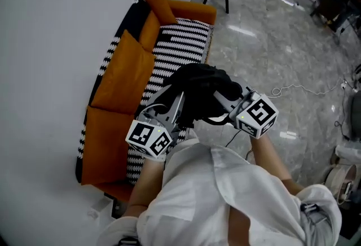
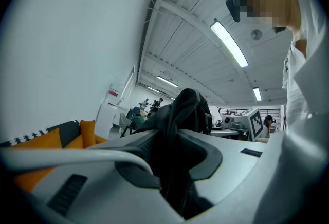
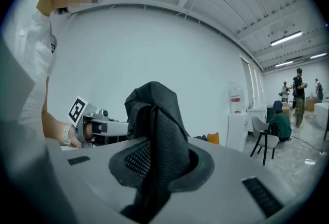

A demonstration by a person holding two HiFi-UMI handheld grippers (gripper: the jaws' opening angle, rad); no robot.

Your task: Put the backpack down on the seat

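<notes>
The backpack (image 1: 200, 89) was matt black cloth with mesh panels; the cushions (image 1: 121, 70) were orange woven fabric; the floor (image 1: 271, 42) was glossy polished stone.

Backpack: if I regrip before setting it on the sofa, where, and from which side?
Probably the top straps, one per gripper, from the floor side. The backpack is soft and hangs bunched; the right gripper and left gripper each pinch flat fabric; the sofa cushions block the wall side.

The backpack (image 1: 200, 89) is black, with a mesh weave. My left gripper (image 1: 174, 105) and right gripper (image 1: 224, 99) are grey, each with black-and-white square markers. The sofa seat (image 1: 177, 42) is black-and-white zigzag, its cushions (image 1: 121, 75) orange. The floor (image 1: 271, 53) is grey marble, the wall (image 1: 45, 42) white.
</notes>
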